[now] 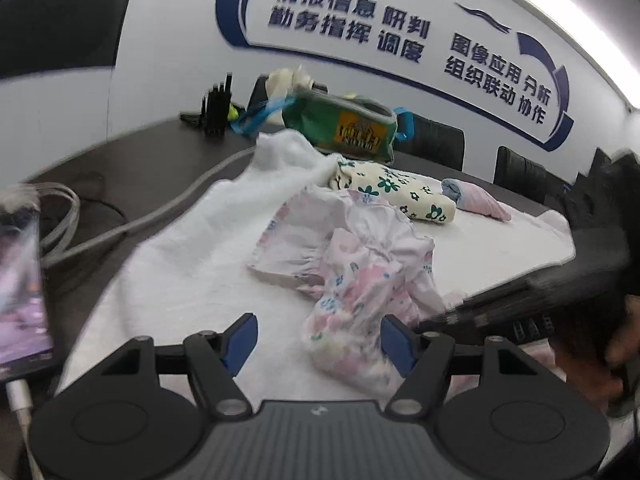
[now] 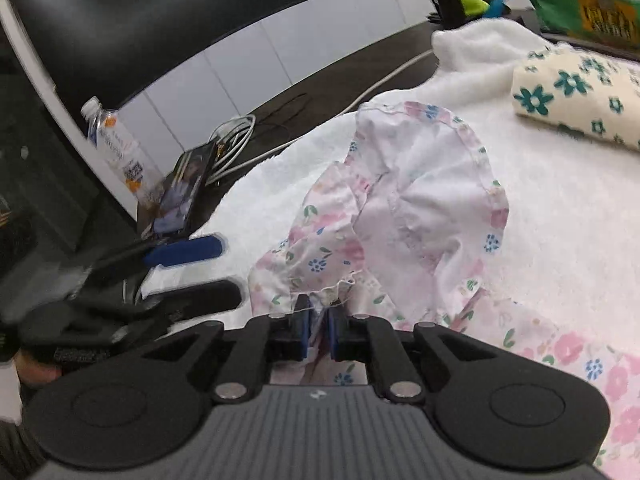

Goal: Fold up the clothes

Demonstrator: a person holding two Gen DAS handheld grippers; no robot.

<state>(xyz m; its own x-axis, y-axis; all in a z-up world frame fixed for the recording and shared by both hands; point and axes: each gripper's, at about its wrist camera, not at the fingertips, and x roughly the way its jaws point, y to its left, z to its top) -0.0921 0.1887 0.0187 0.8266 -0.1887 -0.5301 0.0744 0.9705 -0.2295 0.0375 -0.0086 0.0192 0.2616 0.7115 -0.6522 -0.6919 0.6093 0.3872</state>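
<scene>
Floral garment gripped for folding on a white towel

Left wrist: left gripper (image 1: 316,340) gapes empty beside the pink floral garment (image 1: 352,264); blue wall lettering (image 1: 400,36) reads 情报信息研判. Right wrist: right gripper (image 2: 318,326) pinches the garment's gathered edge; bottle label (image 2: 120,152) unreadable.

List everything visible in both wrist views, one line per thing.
floral garment: one, white with pink and blue flowers, crumpled mid-towel
white towel: one, spread over the table
folded flower-print cloth: one, cream and teal, far side
folded pink-blue cloth: one, far right
green bag: one, behind the towel
phone: one, dark, left of towel
water bottle: one, clear, behind phone
white cable: on the dark table
left gripper: open, at the garment
right gripper: shut on the garment's edge
</scene>
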